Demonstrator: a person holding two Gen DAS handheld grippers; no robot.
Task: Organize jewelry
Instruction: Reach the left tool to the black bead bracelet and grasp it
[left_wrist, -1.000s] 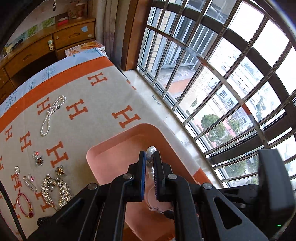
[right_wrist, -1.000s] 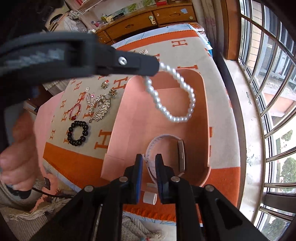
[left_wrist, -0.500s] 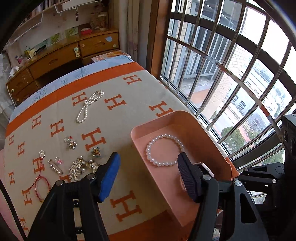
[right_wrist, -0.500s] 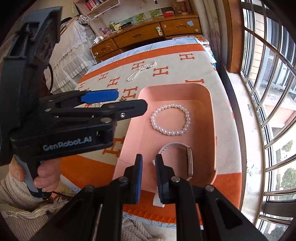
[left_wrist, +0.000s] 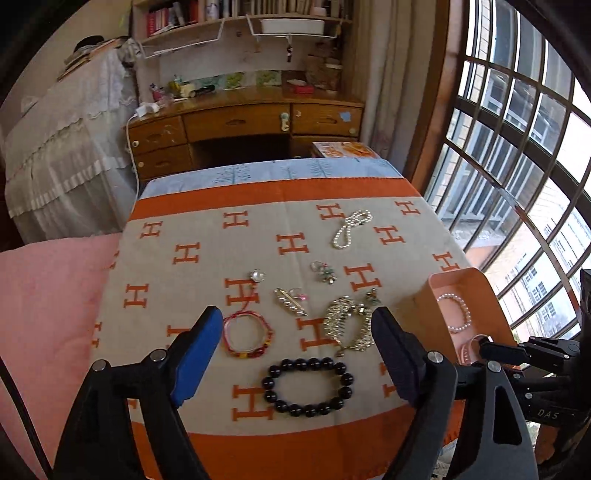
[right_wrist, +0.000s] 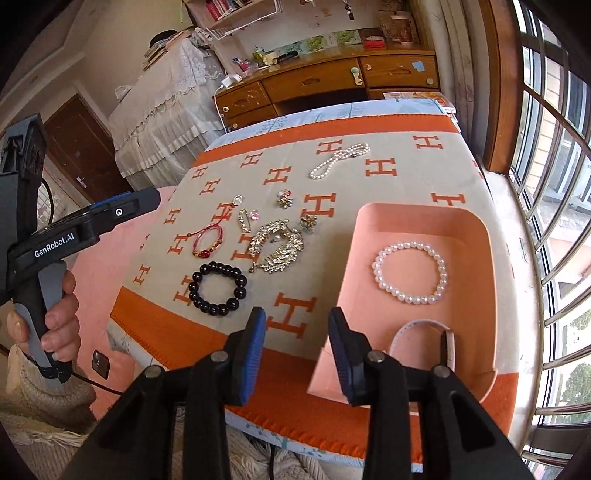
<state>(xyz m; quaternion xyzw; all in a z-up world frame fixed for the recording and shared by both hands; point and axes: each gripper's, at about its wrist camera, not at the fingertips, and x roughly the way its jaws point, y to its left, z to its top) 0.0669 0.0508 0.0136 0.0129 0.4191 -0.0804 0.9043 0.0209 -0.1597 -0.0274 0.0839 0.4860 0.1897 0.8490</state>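
A pink tray (right_wrist: 476, 236) (left_wrist: 436, 295) sits at the right of the orange-and-beige H-pattern blanket. In it lie a white pearl bracelet (right_wrist: 409, 272) (left_wrist: 456, 312) and a pale watch (right_wrist: 424, 334). On the blanket lie a black bead bracelet (left_wrist: 308, 386) (right_wrist: 217, 288), a red cord bracelet (left_wrist: 246, 334) (right_wrist: 207, 242), a rhinestone leaf piece (left_wrist: 347, 323) (right_wrist: 277, 245), small brooches and a pearl necklace (left_wrist: 349, 229) (right_wrist: 338, 158). My left gripper (left_wrist: 295, 354) hangs above the black bracelet, its jaws opening, nothing between them. My right gripper (right_wrist: 297, 350) is opening over the blanket beside the tray, empty.
A wooden desk (left_wrist: 251, 125) with drawers stands beyond the bed. A barred window (left_wrist: 517, 147) runs along the right. A pink pillow (left_wrist: 48, 302) lies left of the blanket. A hand (right_wrist: 55, 317) holds the left gripper's handle.
My left gripper let the pearl bracelet drop into the tray, opened wide and swung left over the loose jewelry. My right gripper went from shut to partly open.
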